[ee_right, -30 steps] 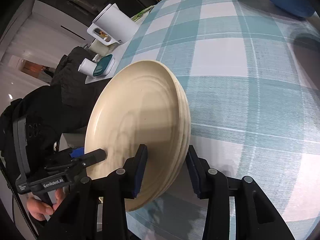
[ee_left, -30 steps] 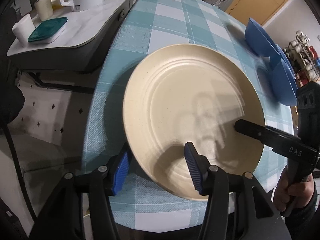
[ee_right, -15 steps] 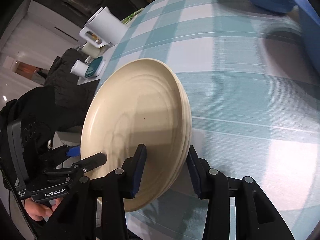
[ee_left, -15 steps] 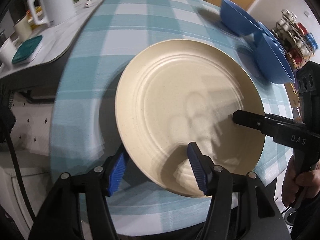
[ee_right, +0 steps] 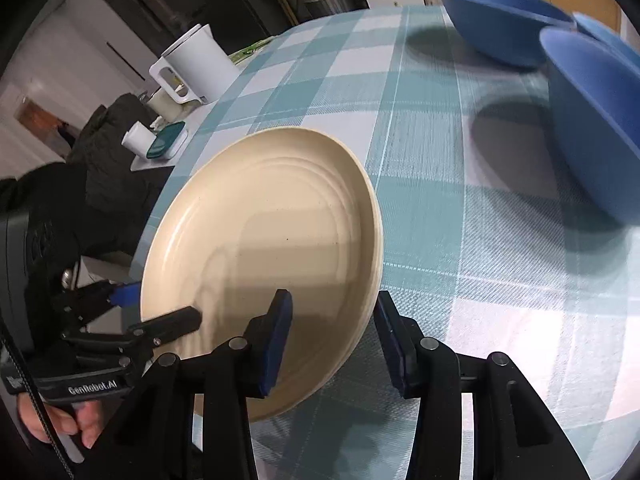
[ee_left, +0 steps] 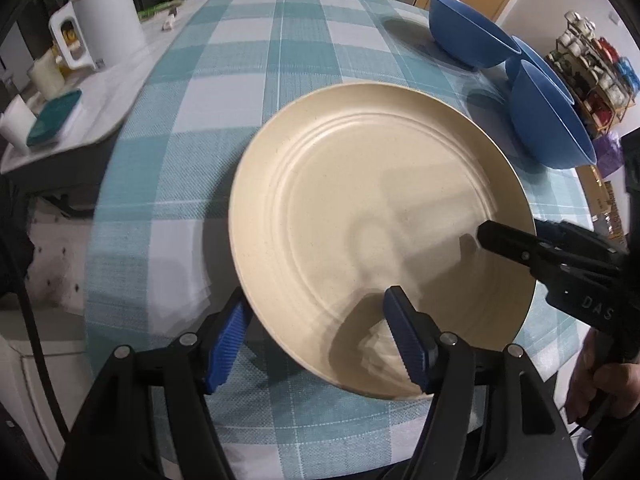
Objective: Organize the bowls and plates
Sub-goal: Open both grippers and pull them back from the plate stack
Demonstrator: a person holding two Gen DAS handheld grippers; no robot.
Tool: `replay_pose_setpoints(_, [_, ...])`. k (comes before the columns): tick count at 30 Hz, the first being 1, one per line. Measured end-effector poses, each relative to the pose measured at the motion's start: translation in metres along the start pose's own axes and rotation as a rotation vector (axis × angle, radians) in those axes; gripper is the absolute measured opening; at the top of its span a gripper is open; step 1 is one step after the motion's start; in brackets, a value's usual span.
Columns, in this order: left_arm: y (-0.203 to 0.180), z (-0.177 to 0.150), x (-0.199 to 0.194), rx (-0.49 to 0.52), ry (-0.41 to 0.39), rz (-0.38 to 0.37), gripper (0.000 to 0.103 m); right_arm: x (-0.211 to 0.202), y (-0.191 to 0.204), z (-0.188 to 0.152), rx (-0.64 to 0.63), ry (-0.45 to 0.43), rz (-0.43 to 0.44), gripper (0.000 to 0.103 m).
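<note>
1. Left wrist view: left gripper (ee_left: pixel 316 338) straddling the near rim of the cream plates (ee_left: pixel 376 232), one blue pad under the edge, one on top. Looks clamped, though pad contact isn't totally clear. Right gripper (ee_left: pixel 486 236) reaching in from the opposite rim, probably so the stack stays level. Three blue bowls (ee_left: pixel 548 120) parked at the far right of the checked table (ee_left: pixel 256 92), well apart from the plates. White jug (ee_left: pixel 106 28) off on the side counter.

2. Right wrist view: right gripper (ee_right: pixel 328 338) pinched across the rim, fairly narrow gap, holding what looks like a stack of plates tilted up off the cloth. Two-handed, presumably because of weight.
</note>
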State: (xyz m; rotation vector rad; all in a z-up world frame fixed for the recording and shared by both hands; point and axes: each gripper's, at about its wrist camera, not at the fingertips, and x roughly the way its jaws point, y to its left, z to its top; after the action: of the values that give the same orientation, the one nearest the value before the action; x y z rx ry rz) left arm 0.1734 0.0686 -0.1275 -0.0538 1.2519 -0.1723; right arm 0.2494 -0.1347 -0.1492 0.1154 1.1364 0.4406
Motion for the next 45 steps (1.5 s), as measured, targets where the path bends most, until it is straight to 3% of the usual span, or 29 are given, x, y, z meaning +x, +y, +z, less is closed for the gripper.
replay_pose_setpoints(6, [0.009,-0.005,-0.017,-0.007,-0.055,0.077,0.069,-0.031,0.013,-0.001,-0.068,-0.106,-0.076,0.044])
replay_pose_setpoints(11, [0.024,-0.018,-0.048,-0.051,-0.179,0.133,0.069,-0.065,0.025,-0.007,-0.117,-0.217,-0.112,0.049])
replay_pose_setpoints(16, [0.018,-0.031,-0.080,-0.076,-0.305,0.108,0.069,-0.096,0.036,-0.019,-0.138,-0.313,-0.091,0.052])
replay_pose_setpoints(17, [0.014,-0.033,-0.086,-0.071,-0.333,0.112,0.070,-0.100,0.038,-0.020,-0.139,-0.325,-0.089,0.054])
replay_pose_setpoints(19, [0.002,-0.036,-0.096,-0.051,-0.381,0.122,0.089,-0.114,0.042,-0.028,-0.146,-0.376,-0.098,0.066])
replay_pose_setpoints(20, [-0.007,-0.039,-0.103,-0.033,-0.420,0.123,0.091,-0.119,0.043,-0.031,-0.145,-0.392,-0.104,0.068])
replay_pose_setpoints(22, [-0.020,-0.043,-0.113,-0.007,-0.472,0.126,0.091,-0.134,0.044,-0.039,-0.115,-0.417,-0.099,0.078])
replay_pose_setpoints(26, [-0.042,-0.053,-0.132,-0.004,-0.571,0.077,0.092,-0.168,0.037,-0.059,-0.040,-0.499,-0.090,0.087])
replay_pose_setpoints(29, [-0.062,-0.062,-0.142,0.014,-0.643,0.070,0.092,-0.196,0.031,-0.082,-0.030,-0.617,-0.146,0.098])
replay_pose_setpoints(31, [-0.074,-0.068,-0.148,0.016,-0.682,0.071,0.092,-0.209,0.026,-0.102,-0.044,-0.709,-0.227,0.102])
replay_pose_setpoints(33, [-0.086,-0.072,-0.152,0.033,-0.715,0.055,0.092,-0.216,0.018,-0.115,-0.026,-0.739,-0.268,0.102])
replay_pose_setpoints(38, [-0.118,-0.084,-0.152,0.077,-0.774,0.025,0.093,-0.233,-0.004,-0.136,0.038,-0.752,-0.233,0.102])
replay_pose_setpoints(40, [-0.127,-0.087,-0.149,0.080,-0.784,0.017,0.103,-0.243,-0.008,-0.147,0.040,-0.788,-0.240,0.102])
replay_pose_setpoints(45, [-0.151,-0.099,-0.135,0.089,-0.770,0.001,0.103,-0.259,-0.018,-0.175,0.039,-0.848,-0.265,0.102])
